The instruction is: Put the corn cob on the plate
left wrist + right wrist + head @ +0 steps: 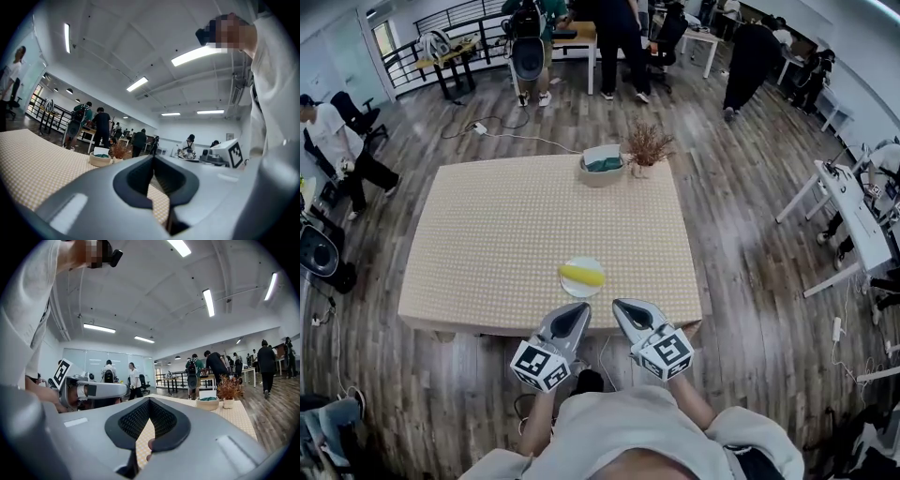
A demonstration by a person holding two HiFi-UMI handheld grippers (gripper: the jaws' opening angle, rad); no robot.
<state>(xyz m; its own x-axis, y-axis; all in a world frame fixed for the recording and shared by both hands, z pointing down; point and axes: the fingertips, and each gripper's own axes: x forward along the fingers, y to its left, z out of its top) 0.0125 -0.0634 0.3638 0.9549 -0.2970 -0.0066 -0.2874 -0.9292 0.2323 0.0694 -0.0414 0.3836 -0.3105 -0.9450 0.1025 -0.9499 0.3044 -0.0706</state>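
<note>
Here left gripper (580, 308) and right gripper (620, 306), jaws together, hover by beige table (487, 234) on plank floor (741, 244)

Plate (581, 292) ptly hidden under corn cob (582, 275); bowl (600, 180) contents too small to ID.

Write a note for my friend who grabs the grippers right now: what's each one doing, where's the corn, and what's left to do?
Left gripper: jaws together, nothing in them, at the near edge of the table.
Right gripper: jaws together, empty, beside the left one.
Corn cob: lying on the plate, just ahead of both grippers; neither touches it.
Done: the corn is on the plate.
Left: nothing for the corn itself, as far as I can see. The basket and the dried plant at the far edge aren't part of this job.
</note>
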